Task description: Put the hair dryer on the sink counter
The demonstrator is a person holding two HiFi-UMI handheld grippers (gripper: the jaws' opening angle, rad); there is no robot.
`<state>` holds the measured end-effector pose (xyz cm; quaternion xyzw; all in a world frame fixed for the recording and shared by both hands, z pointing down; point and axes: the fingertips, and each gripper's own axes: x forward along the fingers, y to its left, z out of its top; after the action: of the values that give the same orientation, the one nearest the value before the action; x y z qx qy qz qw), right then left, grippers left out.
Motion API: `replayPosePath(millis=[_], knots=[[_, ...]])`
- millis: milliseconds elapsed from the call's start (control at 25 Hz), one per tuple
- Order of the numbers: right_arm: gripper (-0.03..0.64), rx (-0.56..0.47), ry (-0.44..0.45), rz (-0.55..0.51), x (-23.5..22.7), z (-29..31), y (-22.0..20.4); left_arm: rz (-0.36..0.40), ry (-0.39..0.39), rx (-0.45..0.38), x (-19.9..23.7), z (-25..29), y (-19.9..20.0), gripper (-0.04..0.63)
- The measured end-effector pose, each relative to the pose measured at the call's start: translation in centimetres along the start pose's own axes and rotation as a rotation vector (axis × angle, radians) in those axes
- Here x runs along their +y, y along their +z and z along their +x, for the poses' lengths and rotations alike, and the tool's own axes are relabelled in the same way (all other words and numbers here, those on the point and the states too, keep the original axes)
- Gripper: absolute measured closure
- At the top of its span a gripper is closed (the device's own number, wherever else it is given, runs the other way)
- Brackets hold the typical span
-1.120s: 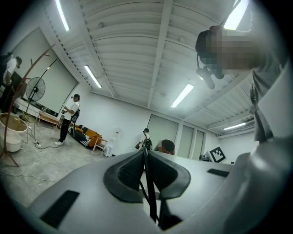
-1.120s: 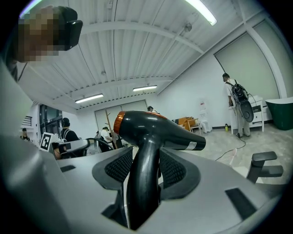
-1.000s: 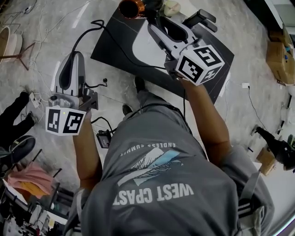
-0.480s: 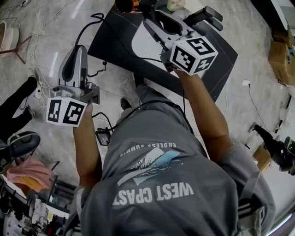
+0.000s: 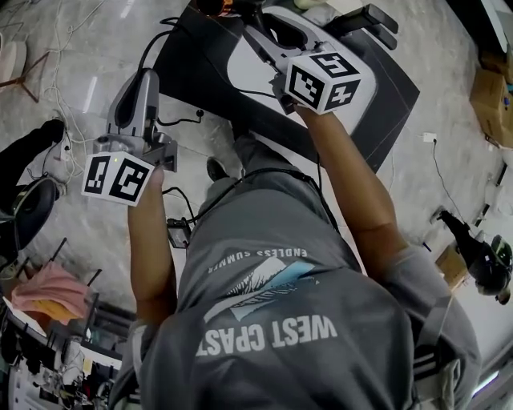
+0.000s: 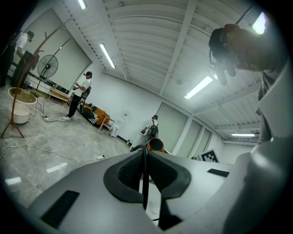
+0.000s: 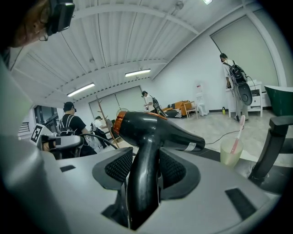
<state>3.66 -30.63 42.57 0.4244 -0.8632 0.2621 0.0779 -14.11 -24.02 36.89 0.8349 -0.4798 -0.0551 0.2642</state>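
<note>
A black hair dryer [image 7: 155, 132] with an orange rear ring stands upright between the pads of my right gripper [image 7: 145, 170], which is shut on its handle. In the head view the right gripper [image 5: 256, 22] reaches over the black sink counter [image 5: 200, 72] and its white basin [image 5: 256, 76]. Only the orange end of the dryer [image 5: 216, 6] shows at the top edge. My left gripper [image 5: 140, 80] hovers left of the counter. In the left gripper view the left gripper [image 6: 144, 176] is shut on the dryer's thin black cord [image 6: 144, 183].
A black faucet [image 5: 369, 18] stands at the counter's far side, with a cup holding a toothbrush [image 7: 231, 151] beside it. Cables [image 5: 56, 56] trail over the marble floor. Cardboard boxes [image 5: 493, 88] lie at the right, and a pink cloth [image 5: 48, 292] at the lower left. People stand in the background.
Both grippers have moved farther forward, the right one deeper over the counter with the dryer. The dryer now sits partly past the top edge of the head view.
</note>
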Motion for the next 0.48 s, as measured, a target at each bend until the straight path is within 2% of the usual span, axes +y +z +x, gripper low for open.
replayPosePath(millis=[480], knots=[[0.417,0.061,-0.018,-0.001,-2.7,2.3,-3.8,0.007,0.039,0.071,2.1,2.1,-4.1,0.56]])
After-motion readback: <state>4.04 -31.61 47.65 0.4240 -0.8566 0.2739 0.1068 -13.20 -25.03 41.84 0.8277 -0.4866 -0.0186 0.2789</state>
